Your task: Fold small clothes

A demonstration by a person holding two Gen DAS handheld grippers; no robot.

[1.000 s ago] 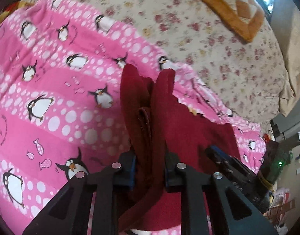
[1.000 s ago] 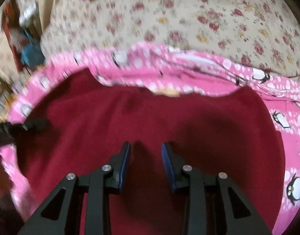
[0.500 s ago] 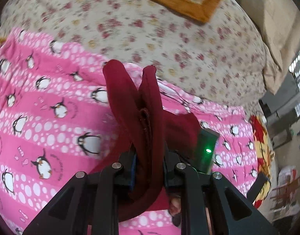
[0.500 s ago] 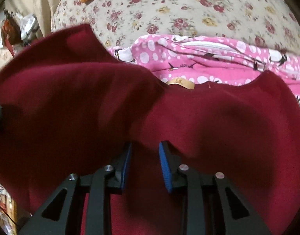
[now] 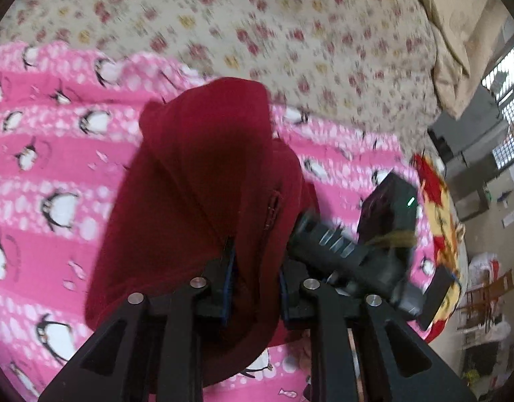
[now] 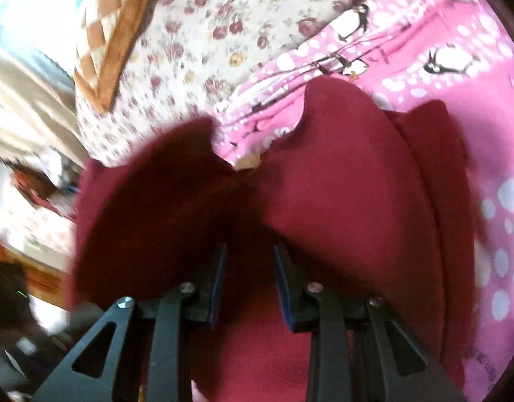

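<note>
Garment (image 5: 203, 181), dark red, hangs bunched over the pink penguin blanket (image 5: 52, 167) on the floral bed (image 5: 290, 33). Left gripper (image 5: 253, 268) has its fingers pressed together on a fold of it. Right gripper (image 6: 248, 268) has red cloth between its fingers; whether the pads press on it I cannot tell.

Dark red garment (image 5: 203, 181) is matt, fuzzy fleece-like cloth, pink penguin blanket (image 5: 55, 154) soft plush cloth, flowered bedsheet (image 5: 290, 33) thin smooth printed cloth, orange checked cushion (image 6: 106, 40) quilted cloth, left gripper (image 5: 253, 268) matt black plastic with blue pads and shiny metal rivets.
</note>
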